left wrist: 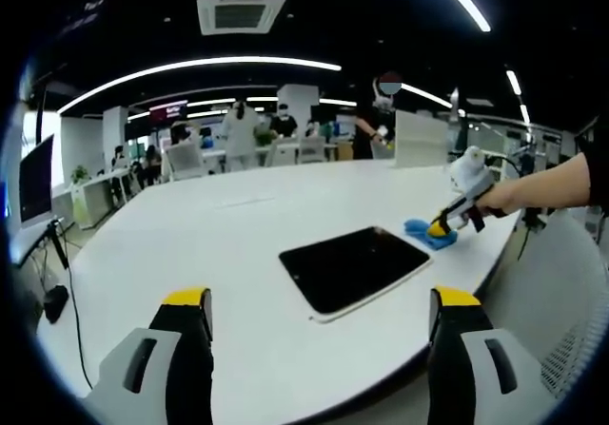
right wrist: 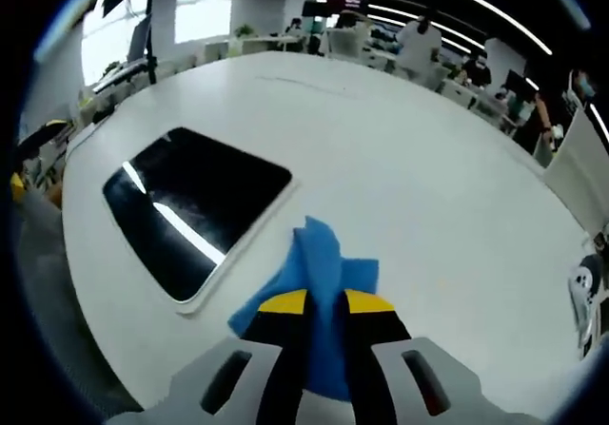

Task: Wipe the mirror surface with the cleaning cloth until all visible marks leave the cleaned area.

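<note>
Pinching the blue cloth (right wrist: 324, 282), the right gripper (right wrist: 326, 303) sits beside the mirror (right wrist: 190, 206); left gripper (left wrist: 319, 301) released.

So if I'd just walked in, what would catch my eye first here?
Probably the dark mirror lying flat on the big white table, reflecting the ceiling light strips. Next, the bright blue cleaning cloth pinched in the right gripper, resting on the table just beside the mirror's edge. The left gripper hangs open on the mirror's near side, holding nothing.
</note>
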{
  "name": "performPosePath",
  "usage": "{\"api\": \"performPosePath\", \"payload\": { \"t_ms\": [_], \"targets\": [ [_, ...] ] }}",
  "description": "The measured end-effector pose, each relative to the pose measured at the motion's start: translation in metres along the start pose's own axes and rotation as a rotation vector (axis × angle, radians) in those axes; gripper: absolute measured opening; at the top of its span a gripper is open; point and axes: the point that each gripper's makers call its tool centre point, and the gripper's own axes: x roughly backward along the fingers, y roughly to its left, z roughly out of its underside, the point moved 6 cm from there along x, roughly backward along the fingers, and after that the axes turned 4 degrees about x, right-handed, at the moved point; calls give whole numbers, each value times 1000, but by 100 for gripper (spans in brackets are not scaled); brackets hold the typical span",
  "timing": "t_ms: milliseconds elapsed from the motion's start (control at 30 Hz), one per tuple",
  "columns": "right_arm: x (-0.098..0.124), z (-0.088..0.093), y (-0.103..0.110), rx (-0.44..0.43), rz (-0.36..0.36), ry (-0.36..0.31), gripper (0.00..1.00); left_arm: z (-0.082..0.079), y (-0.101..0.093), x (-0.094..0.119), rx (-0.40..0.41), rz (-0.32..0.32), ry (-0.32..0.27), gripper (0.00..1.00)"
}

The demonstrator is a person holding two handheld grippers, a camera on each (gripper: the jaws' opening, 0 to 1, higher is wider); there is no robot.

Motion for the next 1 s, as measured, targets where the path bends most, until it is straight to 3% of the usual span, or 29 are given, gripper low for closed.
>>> {"api": "performPosePath", "payload": {
  "t_ms": [567, 667, 1000],
  "targets": [
    [-2, 0, 1, -10, -10, 9, 1, 1, -1, 0, 4, 8, 11, 93],
    [-1, -2, 2, 23, -7, 15, 1, 1, -1, 0, 4, 6, 14, 94],
    [6, -23, -1, 21, -5, 0, 1, 2, 0, 0, 5, 0, 18, 98]
  ]
}}
